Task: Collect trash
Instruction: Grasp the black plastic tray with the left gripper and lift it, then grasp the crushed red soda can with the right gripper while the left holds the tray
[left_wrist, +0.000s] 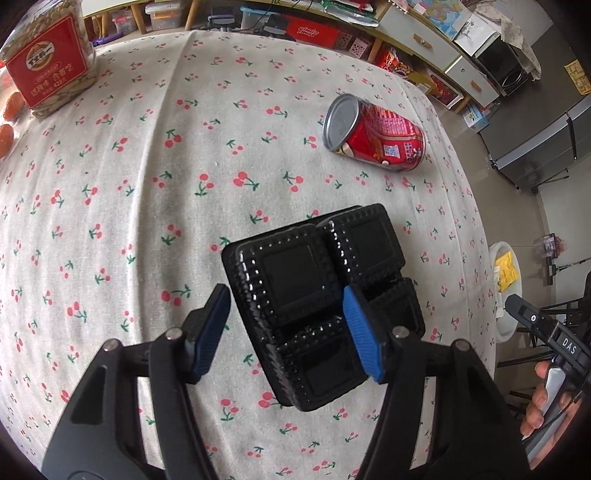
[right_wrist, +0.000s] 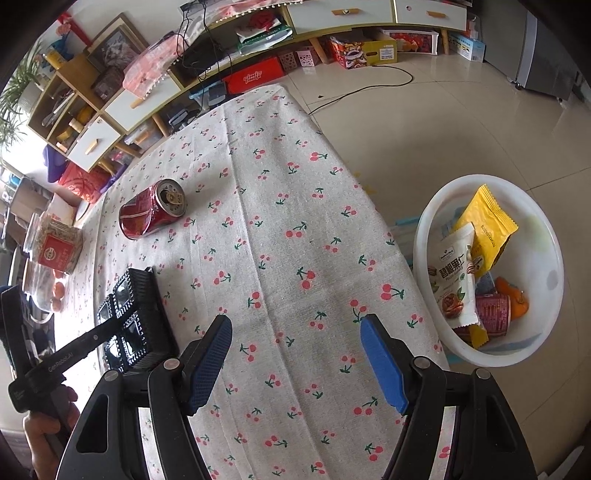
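From your left wrist camera, your left hand-held gripper (left_wrist: 286, 330) points steeply down at the surface (left_wrist: 155, 221), which is covered by a pale cloth printed with red cherries. Its blue-padded jaws stand partly open and straddle one side of a black plastic tray with four square compartments (left_wrist: 317, 291). One pad sits over the tray's middle and the other just outside its edge; neither visibly presses on it, so the tray lies on the cloth ungripped. Beyond it, well apart, a red drink can with a silver end (left_wrist: 373, 134) lies on its side. At the far left corner stands a clear jar of pale seeds with a red label (left_wrist: 48, 59), with small orange fruits (left_wrist: 11, 107) beside it. At the right edge your right hand (left_wrist: 546, 406) holds the other tool, and a white round plastic bin (left_wrist: 511, 284) shows below the surface's edge.

From your right wrist camera, your right hand-held gripper (right_wrist: 295, 363) hangs over bare cloth with its jaws wide apart and nothing between them. The black tray lies to the left, with your left tool's black arm reaching across it. The red can lies farther back, its opened top towards the camera. To the right, on the tiled floor (right_wrist: 424, 122), the white bin holds a yellow snack packet (right_wrist: 487, 225), a white snack pouch (right_wrist: 456, 273), another red can (right_wrist: 493, 310) and orange peel (right_wrist: 515, 299).
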